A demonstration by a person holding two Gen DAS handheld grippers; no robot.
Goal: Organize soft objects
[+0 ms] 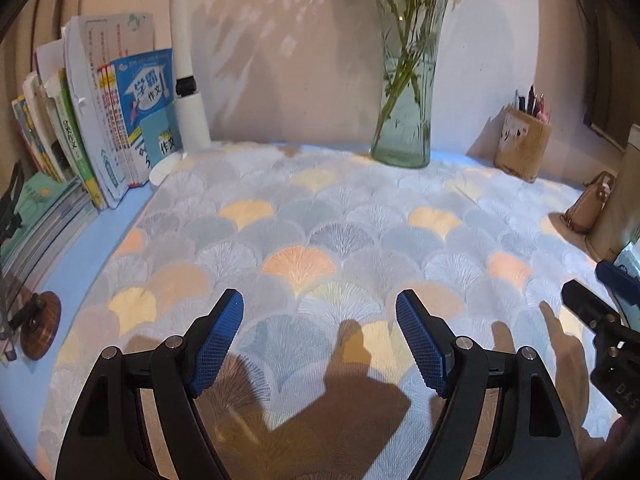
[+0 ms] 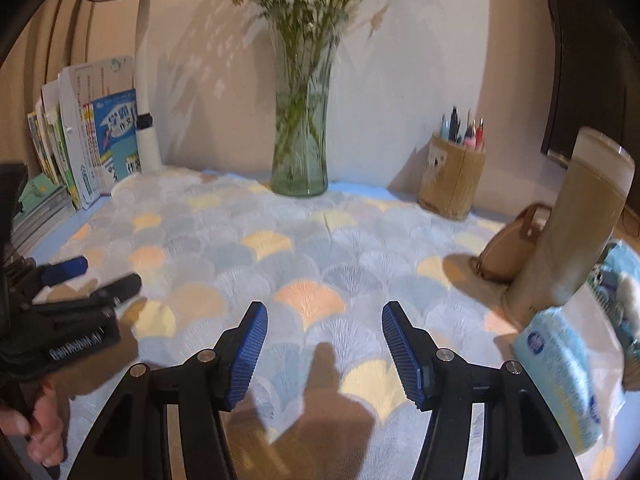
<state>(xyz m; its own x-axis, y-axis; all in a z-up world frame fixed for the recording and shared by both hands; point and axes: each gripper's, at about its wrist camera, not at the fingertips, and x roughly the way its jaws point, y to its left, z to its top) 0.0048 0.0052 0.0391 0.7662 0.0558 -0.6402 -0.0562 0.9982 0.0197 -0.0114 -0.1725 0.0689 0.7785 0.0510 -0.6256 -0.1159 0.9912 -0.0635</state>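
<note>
Table: light blue top, mostly covered by a cloth with a fan-shell pattern in grey, peach and yellow, spread flat.

Back edge, centre: green glass vase with stems, standing upright on the cloth's far border. Back left: row of books upright against the wall, white lamp post just beside them. Back right: pen holder with pens.

Right side, right wrist view: tall beige cylinder tilted, a tan pouch touching its base, and a soft pale-blue packet lying on the cloth below the cylinder, at the right margin.

Left gripper: fingers spread wide, nothing between them, hovering above the cloth's near portion. Right gripper: fingers likewise released and empty, above the cloth, the packet off to its right and apart from it.
</note>
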